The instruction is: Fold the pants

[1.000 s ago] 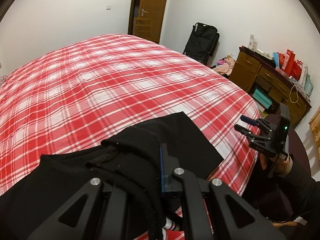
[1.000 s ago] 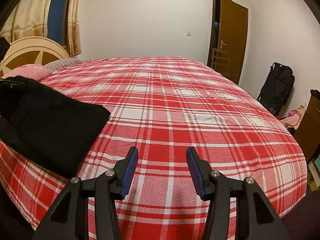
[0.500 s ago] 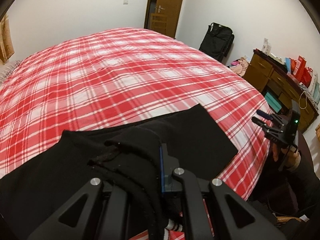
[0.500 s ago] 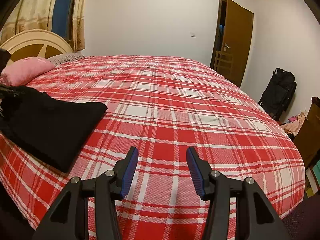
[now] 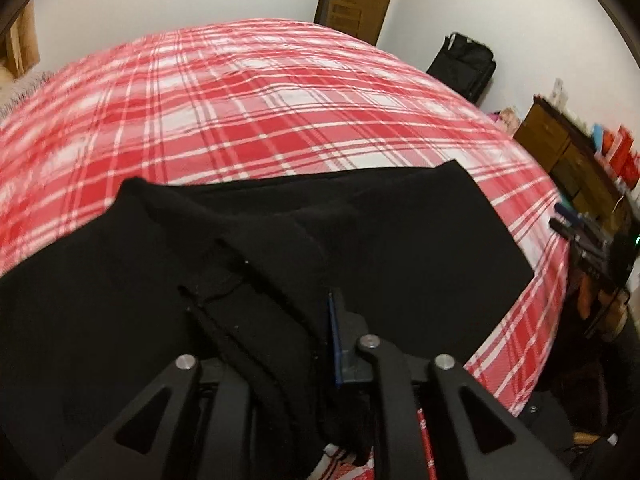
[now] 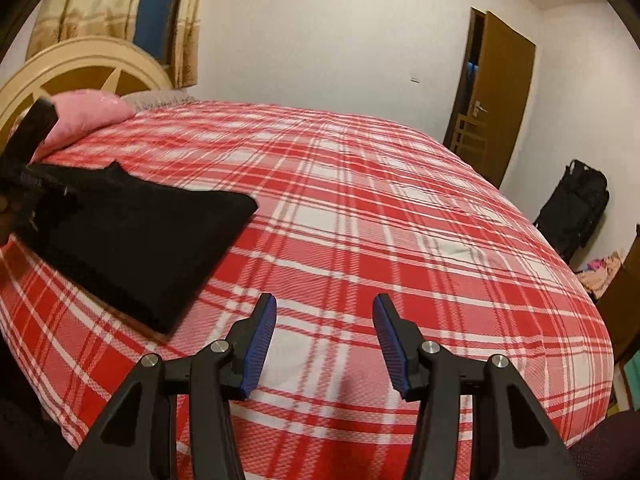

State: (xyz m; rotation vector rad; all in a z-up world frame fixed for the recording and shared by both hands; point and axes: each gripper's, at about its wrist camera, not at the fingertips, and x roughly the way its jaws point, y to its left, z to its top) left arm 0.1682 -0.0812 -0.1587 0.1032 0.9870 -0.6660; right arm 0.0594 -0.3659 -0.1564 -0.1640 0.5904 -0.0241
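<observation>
Black pants [image 5: 400,240] lie in a folded slab on the red plaid bed [image 5: 280,100], near its front edge. My left gripper [image 5: 280,312] sits low over them with a bunched ridge of the black cloth between its jaws. The jaws are opening, and the cloth still fills the gap against the blue pad [image 5: 333,340]. In the right wrist view the pants [image 6: 132,232] are at the left, with the left gripper [image 6: 24,192] at their far end. My right gripper [image 6: 324,312] hovers open over bare bedspread [image 6: 400,220], to the right of the pants and apart from them, with nothing between its fingers.
A pink pillow [image 6: 92,114] and a cream headboard [image 6: 60,76] are at the bed's head. A brown door [image 6: 504,96] stands open at the back. A black bag [image 6: 576,208] leans on the wall. A wooden dresser [image 5: 560,148] with boxes stands beside the bed.
My left gripper has come down toward the bed, and the pants that hung from it now lie spread flatter on the bedspread. The right gripper has shifted slightly sideways, still open.
</observation>
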